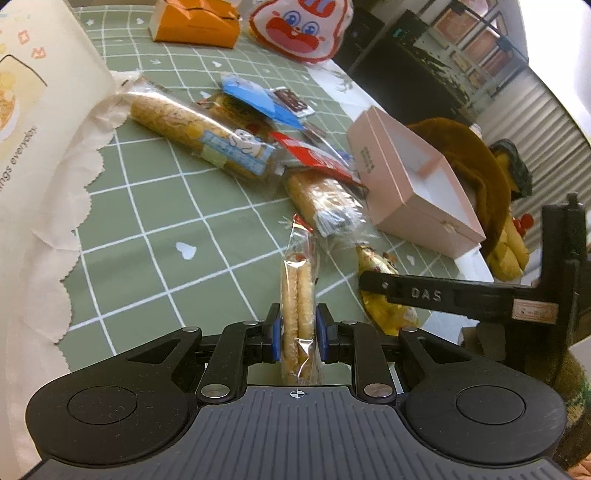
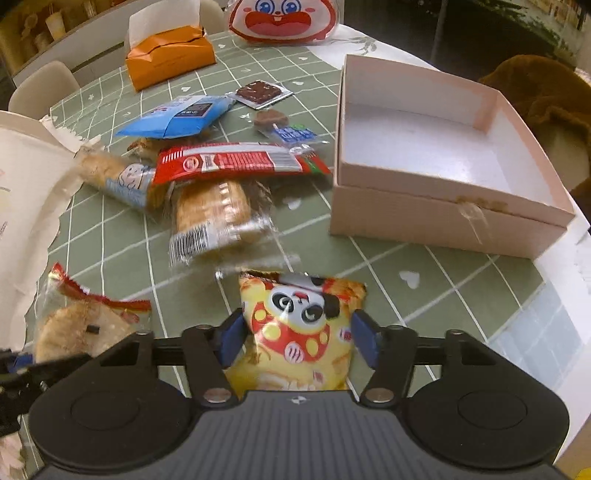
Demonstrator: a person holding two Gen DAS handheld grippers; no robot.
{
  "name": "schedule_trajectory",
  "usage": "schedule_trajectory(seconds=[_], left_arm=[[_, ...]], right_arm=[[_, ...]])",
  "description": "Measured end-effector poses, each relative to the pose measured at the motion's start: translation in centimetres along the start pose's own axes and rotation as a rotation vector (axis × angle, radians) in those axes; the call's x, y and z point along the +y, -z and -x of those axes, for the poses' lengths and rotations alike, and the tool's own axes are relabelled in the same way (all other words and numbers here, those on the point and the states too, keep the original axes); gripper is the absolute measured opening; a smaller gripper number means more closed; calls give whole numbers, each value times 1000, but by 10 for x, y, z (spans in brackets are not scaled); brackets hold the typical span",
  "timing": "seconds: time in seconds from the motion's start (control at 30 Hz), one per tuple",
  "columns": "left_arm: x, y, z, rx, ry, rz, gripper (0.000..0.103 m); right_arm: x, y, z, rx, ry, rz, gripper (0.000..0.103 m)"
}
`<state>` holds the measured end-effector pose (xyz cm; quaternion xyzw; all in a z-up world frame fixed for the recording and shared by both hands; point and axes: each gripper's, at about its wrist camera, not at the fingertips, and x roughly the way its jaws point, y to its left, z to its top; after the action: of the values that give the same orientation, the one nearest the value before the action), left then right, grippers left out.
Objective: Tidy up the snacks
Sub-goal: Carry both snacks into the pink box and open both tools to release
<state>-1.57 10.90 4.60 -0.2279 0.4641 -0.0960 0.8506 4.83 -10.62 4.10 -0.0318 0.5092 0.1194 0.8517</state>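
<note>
The left gripper [image 1: 298,334] was clamped on a clear-wrapped cracker packet [image 1: 297,295], its 2 blue pads pressed against the packet's flat sides, so the packet stood on edge between them and pointed straight ahead. The right gripper [image 2: 298,338] had a yellow panda snack bag [image 2: 301,332] between its jaws; the left pad met the bag's edge, while a sliver of gap showed at the right pad, so I could not tell whether the bag was truly pinched. Just ahead of that gripper, on the green checked tablecloth [image 2: 388,266], lay a clear-wrapped cake slice [image 2: 218,218], and past it a red wafer bar [image 2: 236,160] and a blue packet [image 2: 177,120]. Ahead and to the right stood the open pink box [image 2: 443,218], with nothing inside. Farthest ahead were an orange tissue box [image 2: 170,59] and a cartoon-face bag [image 2: 282,20].
</note>
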Motion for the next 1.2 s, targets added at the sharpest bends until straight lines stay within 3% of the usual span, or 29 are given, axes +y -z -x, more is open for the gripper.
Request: schedule_trajectory(seconds=[0.07, 0.17, 0.5, 0.8, 1.0, 1.2], left_arm=[[-3, 2, -1, 11, 8, -14, 23], [-10, 5, -4, 31, 26, -40, 23], [-32, 21, -6, 77, 102, -143, 22], [-61, 26, -9, 86, 133, -230, 22], [-75, 18, -14, 77, 162, -226, 22], [-102, -39, -13, -14, 241, -195, 22]], right_arm=[[-4, 6, 9, -7, -13, 3, 48], [-6, 20, 23, -22, 6, 31, 43], [-28, 65, 57, -37, 31, -82, 39], [-40, 84, 83, -78, 27, -146, 35], [-58, 79, 95, -113, 22, -181, 34], [-83, 32, 124, -236, -5, -191, 34]])
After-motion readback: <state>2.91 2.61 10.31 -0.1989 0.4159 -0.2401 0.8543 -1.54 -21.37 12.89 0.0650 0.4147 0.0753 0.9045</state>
